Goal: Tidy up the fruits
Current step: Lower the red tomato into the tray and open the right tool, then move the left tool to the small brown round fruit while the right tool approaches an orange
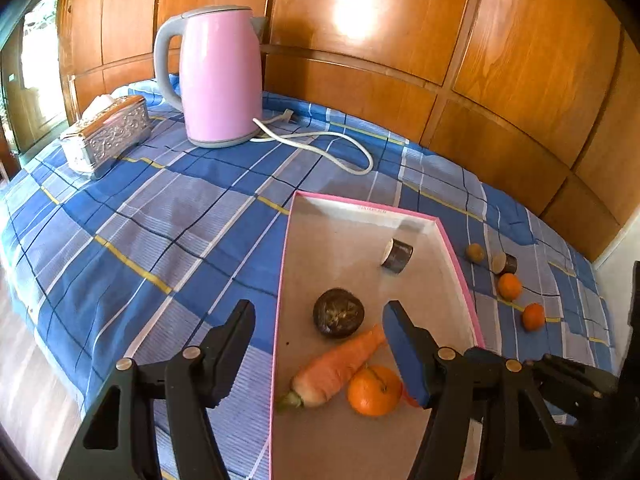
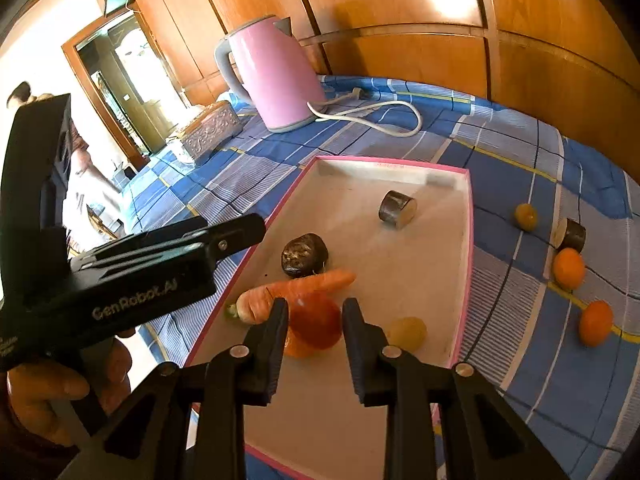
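Observation:
A pink-rimmed tray (image 1: pixel 368 208) lies on the blue checked cloth. It holds a carrot (image 1: pixel 336 364), an orange (image 1: pixel 374 390), a dark round fruit (image 1: pixel 338 312) and a dark cut cylinder (image 1: pixel 396 256). My left gripper (image 1: pixel 318 316) hovers open over the tray's near left part, nothing between its fingers. In the right wrist view my right gripper (image 2: pixel 316 306) is slightly open above a red fruit (image 2: pixel 316 324) that rests on the tray and fills the gap; the pads look just off it. A pale yellow fruit (image 2: pixel 406 332) lies to its right.
Right of the tray on the cloth lie two oranges (image 2: pixel 568 268) (image 2: pixel 596 322), a small yellow fruit (image 2: pixel 526 216) and another dark cylinder (image 2: pixel 570 234). A pink kettle (image 1: pixel 220 76) with a white cord (image 1: pixel 320 140) and a silver tissue box (image 1: pixel 108 132) stand behind. Wooden panels back the table.

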The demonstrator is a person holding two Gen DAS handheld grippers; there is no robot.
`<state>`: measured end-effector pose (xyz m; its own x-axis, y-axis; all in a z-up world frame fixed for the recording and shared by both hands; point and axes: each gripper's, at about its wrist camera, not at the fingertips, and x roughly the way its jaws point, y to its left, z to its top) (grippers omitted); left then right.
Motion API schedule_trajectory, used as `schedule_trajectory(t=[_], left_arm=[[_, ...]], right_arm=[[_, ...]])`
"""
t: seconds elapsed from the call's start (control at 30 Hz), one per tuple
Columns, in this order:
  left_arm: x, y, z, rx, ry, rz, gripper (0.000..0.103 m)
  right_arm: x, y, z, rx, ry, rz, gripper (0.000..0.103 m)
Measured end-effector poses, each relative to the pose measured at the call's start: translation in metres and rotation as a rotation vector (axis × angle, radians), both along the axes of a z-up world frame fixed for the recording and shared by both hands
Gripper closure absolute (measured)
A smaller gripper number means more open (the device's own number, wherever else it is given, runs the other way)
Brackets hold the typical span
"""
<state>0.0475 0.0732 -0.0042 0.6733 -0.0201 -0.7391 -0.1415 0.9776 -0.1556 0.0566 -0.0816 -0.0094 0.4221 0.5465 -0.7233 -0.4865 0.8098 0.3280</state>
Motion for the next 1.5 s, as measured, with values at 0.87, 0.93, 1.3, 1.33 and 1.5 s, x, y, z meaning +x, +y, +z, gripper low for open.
schedule_trajectory(t=[0.87, 0.93, 1.3, 1.33, 1.5], left_arm=[[-0.023, -0.043, 0.001, 0.028, -0.012, -0.109, 0.036], [-0.023, -0.046, 0.001, 0.031, -0.009, -0.12, 0.036], [-0.02, -0.066, -0.002, 0.045, 0.006, -0.18, 0.036], [-0.02, -0.068, -0.003, 0.046, 0.008, -0.187, 0.036], [-0.017, -0.077, -0.003, 0.045, 0.015, -0.228, 0.036]], right_arm=[[-0.022, -0.066, 0.007, -0.047, -0.07, -0.245, 0.07], [-0.023, -0.07, 0.006, -0.05, -0.069, -0.257, 0.07], [-0.02, -0.101, -0.001, -0.052, -0.058, -0.344, 0.07], [-0.02, -0.104, -0.002, -0.052, -0.058, -0.353, 0.07], [-0.017, -0.125, -0.008, -0.056, -0.04, -0.41, 0.07]])
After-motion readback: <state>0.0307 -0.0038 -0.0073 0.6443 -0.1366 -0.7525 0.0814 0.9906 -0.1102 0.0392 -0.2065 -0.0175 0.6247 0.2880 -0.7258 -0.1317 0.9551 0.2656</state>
